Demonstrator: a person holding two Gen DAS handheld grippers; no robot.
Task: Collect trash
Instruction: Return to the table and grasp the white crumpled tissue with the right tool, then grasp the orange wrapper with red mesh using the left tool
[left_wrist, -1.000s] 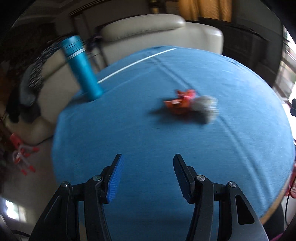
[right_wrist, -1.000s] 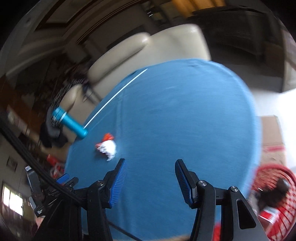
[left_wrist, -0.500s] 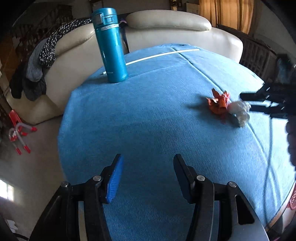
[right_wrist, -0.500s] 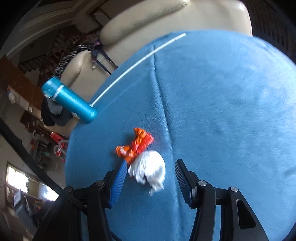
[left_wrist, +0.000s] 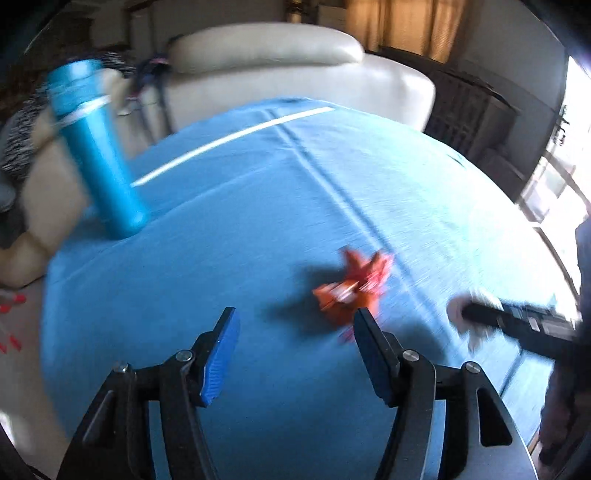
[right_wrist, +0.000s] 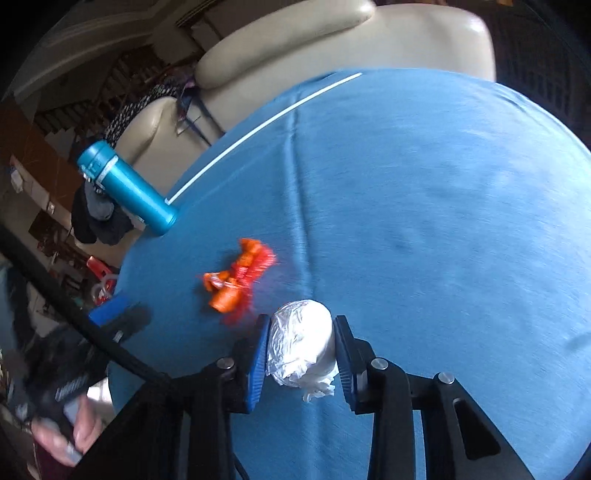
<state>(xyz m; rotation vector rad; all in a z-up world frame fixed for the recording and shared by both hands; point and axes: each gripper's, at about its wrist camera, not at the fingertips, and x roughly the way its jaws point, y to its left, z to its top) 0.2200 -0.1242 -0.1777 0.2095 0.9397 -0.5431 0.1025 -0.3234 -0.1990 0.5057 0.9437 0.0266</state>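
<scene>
A crumpled orange wrapper lies on the blue tablecloth. My right gripper is shut on a crumpled white paper ball, its two pads pressing the ball's sides just above the cloth. In the left wrist view the ball shows blurred at the right gripper's tip. My left gripper is open and empty, just in front of the orange wrapper, which sits by its right fingertip. The left gripper also shows at the lower left of the right wrist view.
A tall blue bottle stands near the table's far left edge. A cream sofa with clothes draped on it runs behind the table. Red items lie on the floor at left.
My right gripper has closed on the white paper ball. My left gripper has moved forward and right, up to the orange wrapper, still open.
</scene>
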